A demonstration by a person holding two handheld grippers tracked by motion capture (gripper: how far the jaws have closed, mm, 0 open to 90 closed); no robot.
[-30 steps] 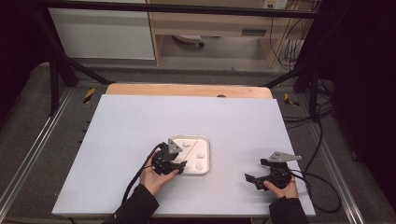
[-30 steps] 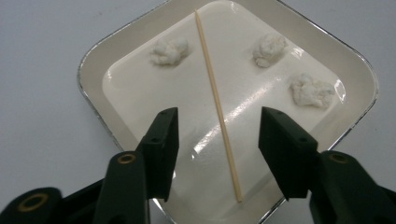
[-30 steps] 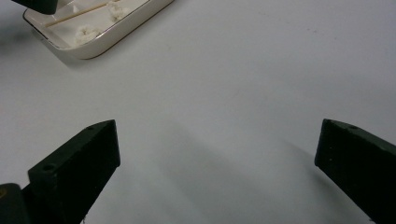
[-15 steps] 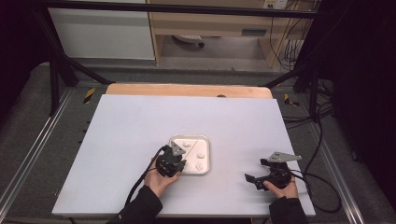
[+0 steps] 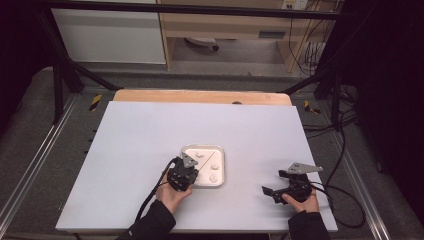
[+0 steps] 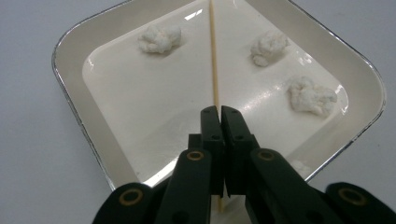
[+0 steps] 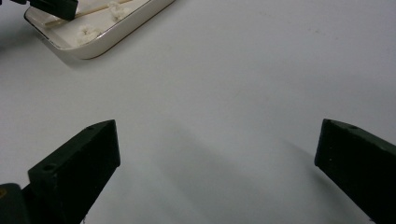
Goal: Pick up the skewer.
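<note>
Now the left tool (image 6: 219,112) pinches the skewer (image 6: 214,56) over the dish (image 6: 74,116) (right tool (image 7: 217,140) gaping, tabletop-low).

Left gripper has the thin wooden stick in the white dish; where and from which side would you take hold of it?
Grip the thin wooden stick at its near end, where the left gripper, whose jaws have just been closing, pinches it now. It lies slanted across the white square dish; its far end leans on the rim between white lumps, so come over the near rim, jaws astride the shaft.
</note>
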